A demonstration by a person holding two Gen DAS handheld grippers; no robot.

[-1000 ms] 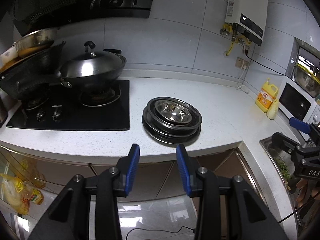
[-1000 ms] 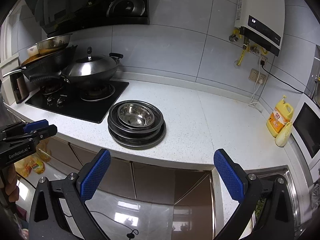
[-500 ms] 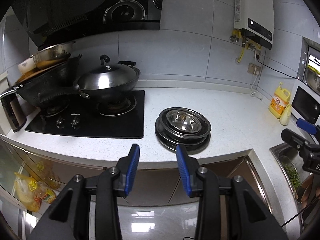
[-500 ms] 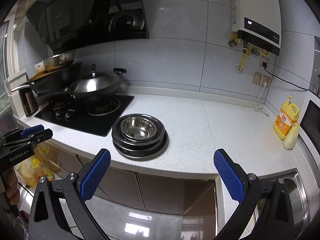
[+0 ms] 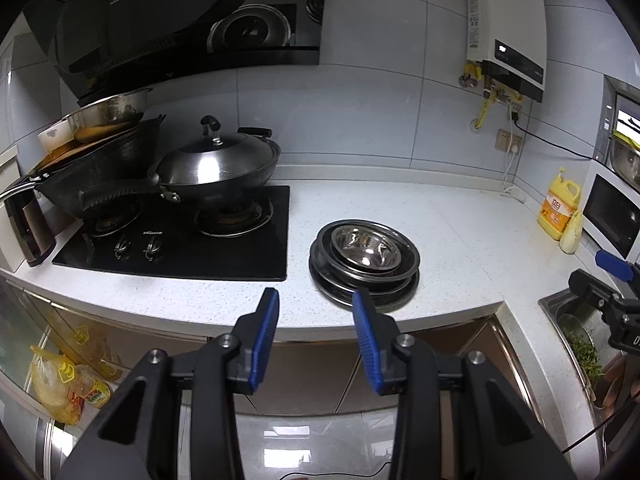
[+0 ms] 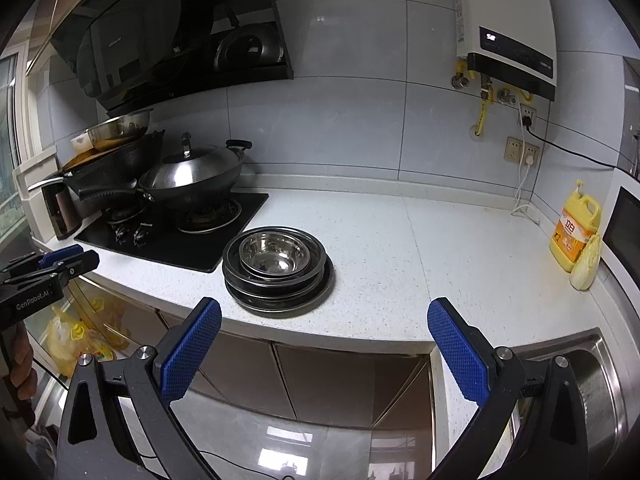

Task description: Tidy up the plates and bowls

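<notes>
Change since a second ago: both views sit higher and further back from the counter; the stack of plates and bowls has not moved.
Left gripper (image 5: 315, 312): jaws partly apart, nothing between them, held in the air short of the counter edge.
Right gripper (image 6: 324, 330): jaws spread wide, empty, also short of the counter edge.
Stack of plates and bowls (image 6: 278, 269): one stack, steel, on the white counter (image 6: 420, 248) just right of the hob, near the front edge; one bowl (image 6: 275, 255) on top; the dishes under it look like about four, the rims too close to count surely.
Hob (image 5: 176, 236): one, black, two burners.
Woks: two; one lidded wok (image 5: 216, 166) on the right burner, one dark wok (image 5: 100, 172) on the left burner.
Yellow bottle (image 6: 576, 228): one, at the counter's far right.
Water heater (image 6: 508, 24): one, on the tiled wall.
Sink (image 6: 600, 380): one, at the right.
</notes>
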